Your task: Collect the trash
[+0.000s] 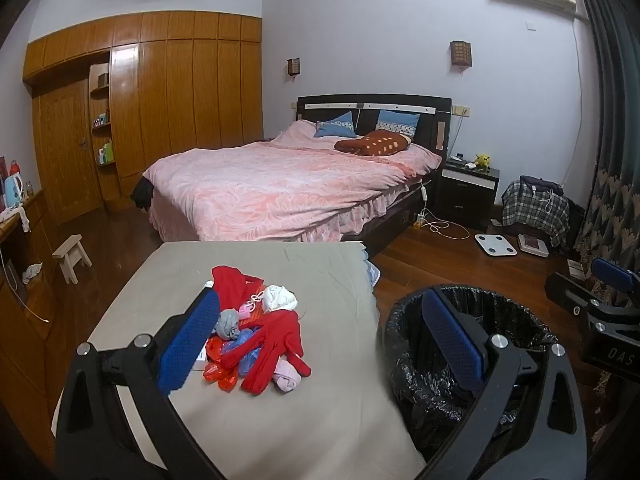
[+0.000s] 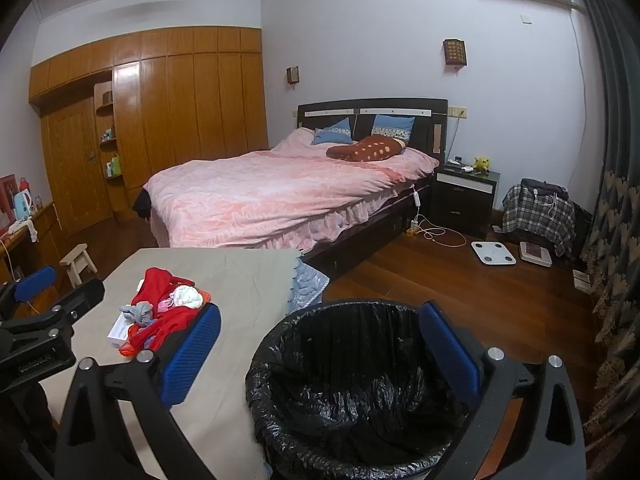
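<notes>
On the table's grey cloth (image 1: 312, 420) lies a pile of mixed items: a red garment (image 1: 276, 332), a white balled sock (image 1: 280, 298), a grey balled sock (image 1: 229, 323), a pink sock (image 1: 286, 380), crumpled red plastic (image 1: 218, 374) and blue plastic (image 1: 244, 350). A bin with a black liner (image 1: 500, 300) stands on the floor right of the table. My left gripper (image 1: 322, 342) is open above the table's near side, short of the pile, with nothing between its blue pads. My right gripper (image 2: 320, 354) is open over the bin (image 2: 280, 328), empty too.
A bed with a pink cover (image 1: 280, 188) stands beyond the table. A small wooden stool (image 1: 72, 256) is on the floor at the left, near a desk edge. Two scales (image 1: 496, 244) and a cable lie on the wood floor at the right, by a dark nightstand (image 1: 468, 192).
</notes>
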Demonstrator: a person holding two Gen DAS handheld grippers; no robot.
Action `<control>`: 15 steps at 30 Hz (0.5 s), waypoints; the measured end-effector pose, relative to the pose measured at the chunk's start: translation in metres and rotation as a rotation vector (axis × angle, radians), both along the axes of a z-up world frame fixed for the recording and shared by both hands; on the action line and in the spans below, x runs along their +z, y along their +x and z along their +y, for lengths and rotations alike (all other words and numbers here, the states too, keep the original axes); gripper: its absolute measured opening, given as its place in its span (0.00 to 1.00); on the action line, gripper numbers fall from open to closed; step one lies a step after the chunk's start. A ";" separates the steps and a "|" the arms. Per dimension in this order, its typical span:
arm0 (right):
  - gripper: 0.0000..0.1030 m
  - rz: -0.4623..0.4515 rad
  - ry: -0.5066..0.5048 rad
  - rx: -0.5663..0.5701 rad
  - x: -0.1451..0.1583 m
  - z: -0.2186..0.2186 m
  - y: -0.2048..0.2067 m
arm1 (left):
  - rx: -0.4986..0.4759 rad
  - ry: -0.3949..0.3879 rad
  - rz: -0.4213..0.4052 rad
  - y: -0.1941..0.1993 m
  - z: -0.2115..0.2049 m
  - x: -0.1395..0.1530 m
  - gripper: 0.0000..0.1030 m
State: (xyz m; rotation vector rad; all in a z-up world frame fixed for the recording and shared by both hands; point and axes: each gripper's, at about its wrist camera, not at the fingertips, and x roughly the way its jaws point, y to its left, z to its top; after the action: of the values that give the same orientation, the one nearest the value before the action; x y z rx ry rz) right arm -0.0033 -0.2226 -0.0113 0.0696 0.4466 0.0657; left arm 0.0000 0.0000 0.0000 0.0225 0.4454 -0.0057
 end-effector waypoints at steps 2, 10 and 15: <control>0.94 0.001 0.000 -0.001 0.000 0.000 0.000 | 0.000 -0.002 0.008 0.000 0.000 0.000 0.95; 0.94 0.001 0.001 0.000 0.000 0.000 0.000 | 0.000 -0.001 0.007 0.000 0.000 0.000 0.95; 0.94 0.003 0.002 -0.001 0.000 0.000 0.001 | 0.000 -0.001 0.007 0.000 0.000 0.000 0.95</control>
State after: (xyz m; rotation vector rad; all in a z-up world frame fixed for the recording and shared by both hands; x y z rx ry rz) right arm -0.0025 -0.2225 -0.0112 0.0716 0.4491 0.0653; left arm 0.0003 0.0000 -0.0001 0.0212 0.4519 -0.0064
